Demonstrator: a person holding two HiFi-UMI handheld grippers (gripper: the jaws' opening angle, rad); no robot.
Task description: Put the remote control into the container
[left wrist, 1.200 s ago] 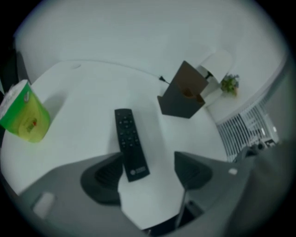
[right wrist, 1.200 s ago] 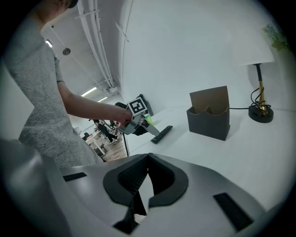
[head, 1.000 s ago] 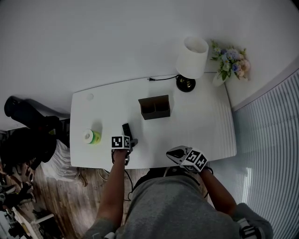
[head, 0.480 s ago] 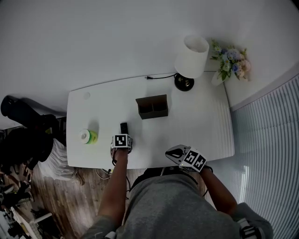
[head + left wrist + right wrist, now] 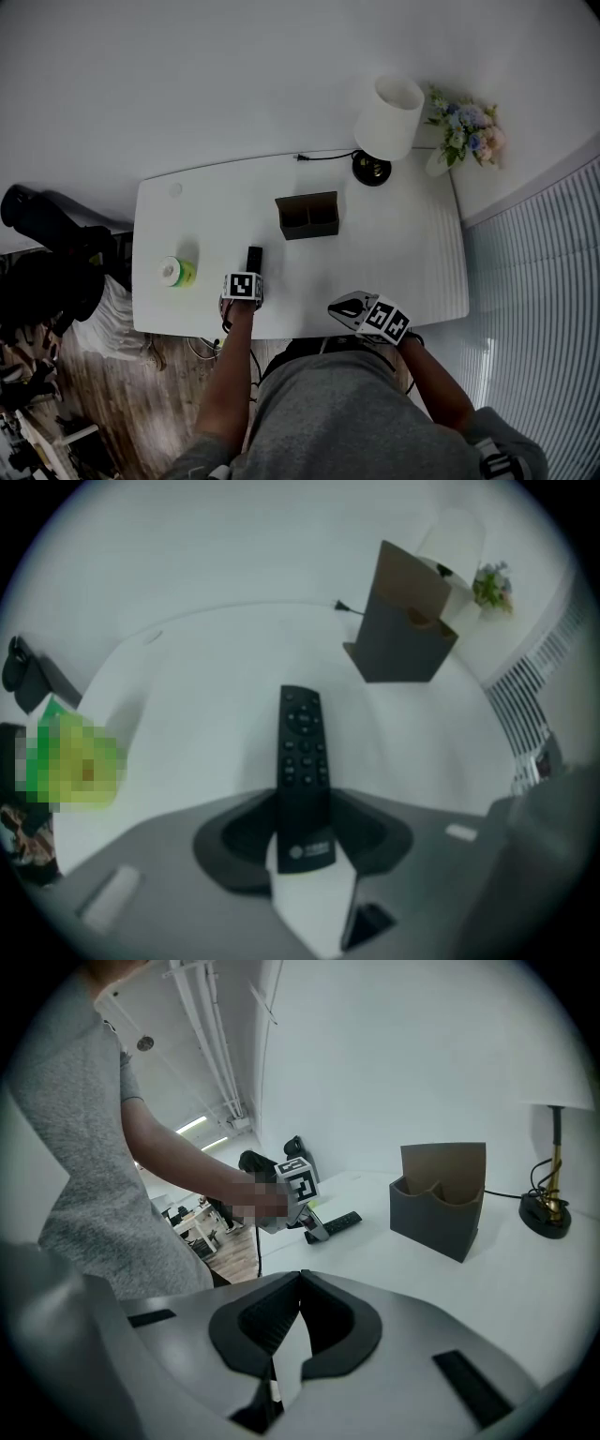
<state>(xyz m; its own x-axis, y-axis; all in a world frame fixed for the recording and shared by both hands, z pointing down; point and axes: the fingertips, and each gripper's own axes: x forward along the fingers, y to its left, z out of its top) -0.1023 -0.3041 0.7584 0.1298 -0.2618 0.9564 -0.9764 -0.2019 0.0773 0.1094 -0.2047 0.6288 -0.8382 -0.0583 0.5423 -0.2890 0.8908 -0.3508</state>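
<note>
The left tool (image 5: 305, 834) points steeply down at the desk (image 5: 394, 258); its jaws have just been closing, and they now sit against the two long edges of the remote control (image 5: 303, 747), gripping its near end; the remote control lies flat on the desk and runs straight ahead from this tool; the container (image 5: 307, 216), a dark open box with two compartments, stands upright beyond the tool and to its right, well apart from the remote control; the right tool (image 5: 300, 1283) is at the desk's near edge, to the right of the left tool, its jaws pressed together with nothing between them.
</note>
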